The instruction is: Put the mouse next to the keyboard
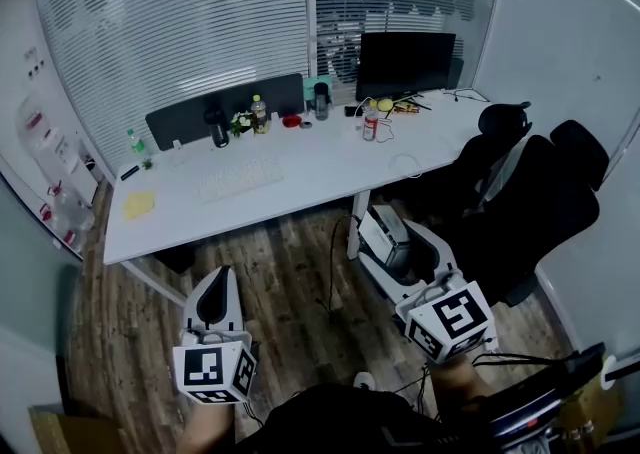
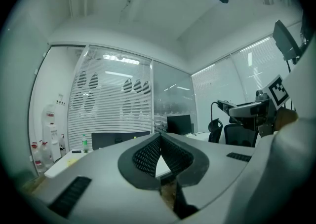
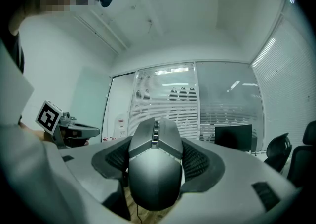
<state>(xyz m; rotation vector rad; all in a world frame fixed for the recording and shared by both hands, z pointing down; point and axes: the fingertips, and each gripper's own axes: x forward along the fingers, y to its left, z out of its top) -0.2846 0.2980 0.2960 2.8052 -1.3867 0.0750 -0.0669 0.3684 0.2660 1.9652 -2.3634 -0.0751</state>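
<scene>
Right hand-held gripper [image 3: 155, 144] is clamped on the mouse [image 3: 153, 178], pads on its flanks, held level: looks like a carry grip. The mouse is off the table [image 1: 320, 167] and well apart from the keyboard [image 1: 238, 180], so not beside it. Left hand-held gripper [image 2: 159, 136] has jaws together, empty, probably idle.

A long white desk [image 1: 300, 177] stands on a wood-plank floor [image 1: 290, 272] before a glass wall with blinds [image 1: 200, 12]. At its far right sits a black monitor [image 1: 405, 64], with a red-capped bottle [image 1: 371, 123] just in front. A yellow paper [image 1: 139, 205] lies near the left end. Black office chairs [image 1: 530, 202] crowd the right.
</scene>
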